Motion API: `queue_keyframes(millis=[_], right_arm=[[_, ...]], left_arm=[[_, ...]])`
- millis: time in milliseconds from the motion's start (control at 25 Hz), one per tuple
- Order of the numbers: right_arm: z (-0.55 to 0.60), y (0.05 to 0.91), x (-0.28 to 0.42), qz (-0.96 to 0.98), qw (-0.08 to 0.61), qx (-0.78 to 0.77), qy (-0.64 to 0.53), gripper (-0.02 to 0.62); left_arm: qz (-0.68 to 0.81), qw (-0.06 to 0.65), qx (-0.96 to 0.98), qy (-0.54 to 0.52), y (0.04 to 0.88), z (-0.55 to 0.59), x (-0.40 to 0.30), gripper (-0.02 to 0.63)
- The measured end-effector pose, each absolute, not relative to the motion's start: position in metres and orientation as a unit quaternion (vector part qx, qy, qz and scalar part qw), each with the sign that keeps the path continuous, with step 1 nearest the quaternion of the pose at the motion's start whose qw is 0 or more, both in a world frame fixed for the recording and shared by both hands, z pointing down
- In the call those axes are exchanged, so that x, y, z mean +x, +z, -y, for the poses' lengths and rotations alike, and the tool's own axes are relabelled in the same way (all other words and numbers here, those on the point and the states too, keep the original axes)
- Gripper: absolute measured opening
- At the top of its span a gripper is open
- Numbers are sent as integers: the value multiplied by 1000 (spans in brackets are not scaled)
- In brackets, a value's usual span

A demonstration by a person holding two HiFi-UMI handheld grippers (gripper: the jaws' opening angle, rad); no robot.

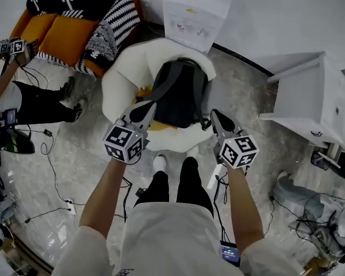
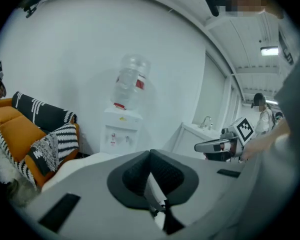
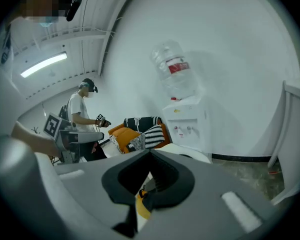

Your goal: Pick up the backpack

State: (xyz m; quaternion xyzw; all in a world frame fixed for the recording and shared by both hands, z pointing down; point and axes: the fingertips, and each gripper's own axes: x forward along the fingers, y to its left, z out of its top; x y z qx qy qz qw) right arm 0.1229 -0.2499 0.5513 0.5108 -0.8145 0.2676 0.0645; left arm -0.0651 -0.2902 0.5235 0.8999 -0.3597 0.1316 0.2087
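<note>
A black and grey backpack (image 1: pixel 178 94) stands on a round white fluffy chair (image 1: pixel 116 85), with something yellow (image 1: pixel 158 125) under its near edge. In the head view my left gripper (image 1: pixel 150 106) points at the backpack's near left side, its jaws together with nothing between them. My right gripper (image 1: pixel 214 115) is near the backpack's right lower corner, also shut and empty. Whether either tip touches the bag I cannot tell. In the left gripper view the shut jaws (image 2: pixel 151 154) fill the lower half; the right gripper view shows the same for its jaws (image 3: pixel 150 154).
A white water dispenser (image 1: pixel 195 10) stands behind the chair. An orange sofa with striped cushions (image 1: pixel 69 33) is at the back left. A white cabinet (image 1: pixel 310 96) is on the right. Another person (image 1: pixel 23 99) with grippers stands left. Cables (image 1: pixel 52 171) lie on the floor.
</note>
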Motion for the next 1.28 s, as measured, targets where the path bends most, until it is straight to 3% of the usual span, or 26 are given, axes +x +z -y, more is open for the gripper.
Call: queue_keyframes(millis=[640,840,1120,1240,1280], right_arm=[[355,709,159,816,124,483,290,2],[365,753,160,808,142,479,313,2],[380,802,162,798,145,478,337,3],[387,821,162,798,147,473,342,3],[389,827,162,799,148,473,342,3]], left_arm=[[412,219,857,220,671,379,-11,-9],[427,247,835,243,722,393,-11,-9],[430,234,821,294,773,412,-18,-8],[436,232,817,299,789,423,-17,12],[436,233,816,299,794,427,-16,52]])
